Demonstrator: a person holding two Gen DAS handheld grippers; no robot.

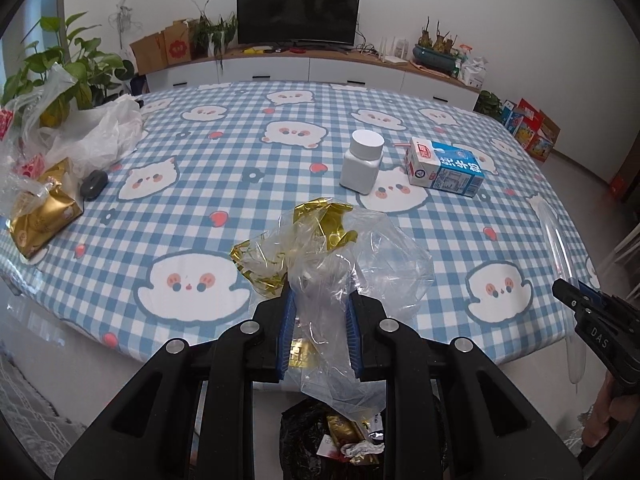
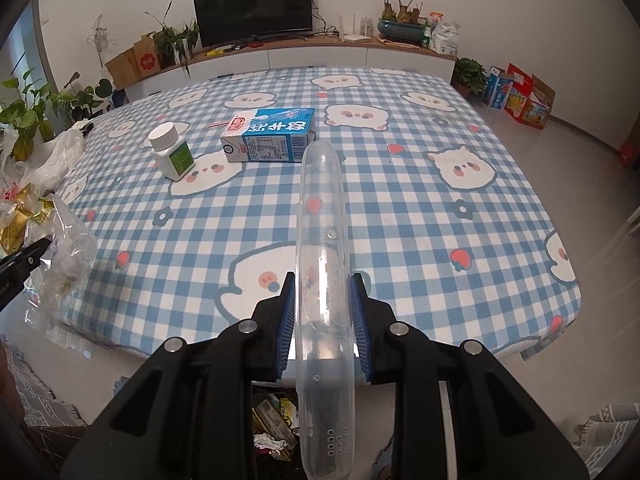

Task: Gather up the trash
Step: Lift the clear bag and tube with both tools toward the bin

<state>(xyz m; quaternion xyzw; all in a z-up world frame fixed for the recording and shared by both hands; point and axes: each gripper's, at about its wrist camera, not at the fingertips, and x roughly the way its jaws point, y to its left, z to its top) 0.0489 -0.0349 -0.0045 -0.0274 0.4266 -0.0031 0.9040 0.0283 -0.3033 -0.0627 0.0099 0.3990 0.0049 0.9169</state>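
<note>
My left gripper (image 1: 320, 300) is shut on a crumpled clear and gold plastic wrapper (image 1: 340, 248), held above a black trash bag (image 1: 320, 436) on the floor at the table's near edge. My right gripper (image 2: 323, 284) is shut on a long clear plastic tube (image 2: 323, 240), also over the trash bag (image 2: 272, 428). A white pill bottle (image 1: 362, 162) and a blue milk carton (image 1: 444, 168) stand on the checked tablecloth; both also show in the right wrist view, the bottle (image 2: 172, 152) left of the carton (image 2: 272, 136). The right gripper (image 1: 576, 300) shows at the left view's right edge.
White plastic bags (image 1: 96, 132), a gold snack pack (image 1: 44, 208) and a dark grey mouse (image 1: 94, 184) lie at the table's left. A TV (image 1: 298, 12) and cabinet stand behind the table (image 1: 240, 184). Plants are at far left, coloured boxes (image 1: 528, 128) on the floor at right.
</note>
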